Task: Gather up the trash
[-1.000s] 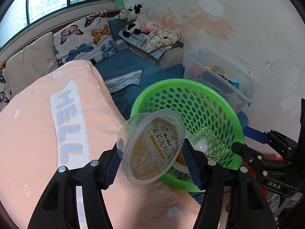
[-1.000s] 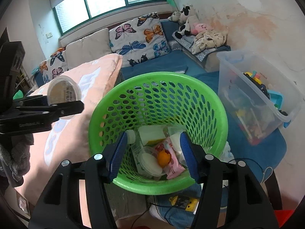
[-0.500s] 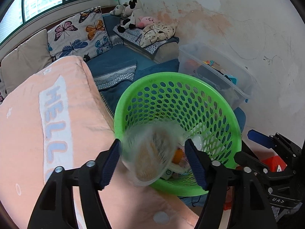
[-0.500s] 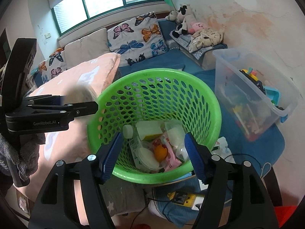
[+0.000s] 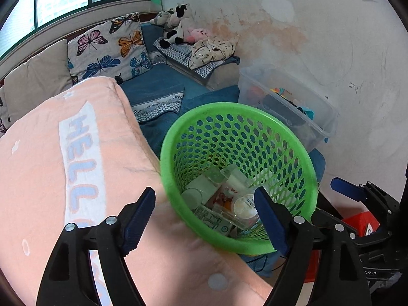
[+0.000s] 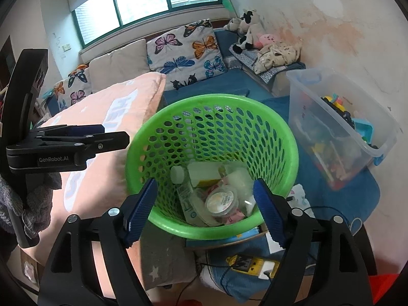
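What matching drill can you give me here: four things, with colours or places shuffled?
Things:
1. basket
2. round lidded cup
3. clear bin
4. blanket

Descriptions:
A. holds toys, by the wall
B. peach, lettered in blue
C. green, perforated
D. lying on the trash inside the basket

Pairs: 1-C, 2-D, 3-A, 4-B

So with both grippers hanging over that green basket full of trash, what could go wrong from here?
1. The left gripper and right gripper, jaws opening with nothing between them, sit close over the green basket; a careless move could catch its rim and tip it.
2. A power strip and cables lie just below the basket, so spilled trash might land there.
3. The round cup rests atop the pile and could roll out if the basket tilts.
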`<state>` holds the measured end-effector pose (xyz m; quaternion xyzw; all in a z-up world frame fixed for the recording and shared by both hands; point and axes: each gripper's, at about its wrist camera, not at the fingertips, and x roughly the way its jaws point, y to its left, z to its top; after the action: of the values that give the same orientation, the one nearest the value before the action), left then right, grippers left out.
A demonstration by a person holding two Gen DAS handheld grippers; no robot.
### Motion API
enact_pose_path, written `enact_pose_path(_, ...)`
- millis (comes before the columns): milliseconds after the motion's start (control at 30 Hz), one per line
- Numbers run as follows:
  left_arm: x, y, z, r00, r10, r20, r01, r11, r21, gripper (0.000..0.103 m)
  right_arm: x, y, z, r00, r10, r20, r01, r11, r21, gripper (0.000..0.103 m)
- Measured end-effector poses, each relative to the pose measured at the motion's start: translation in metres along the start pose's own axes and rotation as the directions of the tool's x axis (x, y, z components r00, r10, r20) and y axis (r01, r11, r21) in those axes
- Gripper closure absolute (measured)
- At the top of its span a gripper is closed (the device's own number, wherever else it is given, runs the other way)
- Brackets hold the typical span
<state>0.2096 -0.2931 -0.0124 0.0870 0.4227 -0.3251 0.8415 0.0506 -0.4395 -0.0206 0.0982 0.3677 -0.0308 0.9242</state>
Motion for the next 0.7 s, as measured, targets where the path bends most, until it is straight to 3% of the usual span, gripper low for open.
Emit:
enact_pose_path(433, -0.047, 0.034, -0.027, 0.995, 0.071, 0.071, -0.068, 0.997, -0.042, 0.012, -0.005, 0.042, -0.003, 1.0, 0.023, 0.007, -0.022, 0.999, -0.041, 0.015)
enact_pose_path(700, -0.086, 0.063, -0.048, 0.978, 0.164, 0.126, -0.154, 0.985, -0.081, 0.008, -0.007, 0.074, -0.008, 1.0, 0.013, 0.019, -0.012, 0.998, -0.063, 0.008)
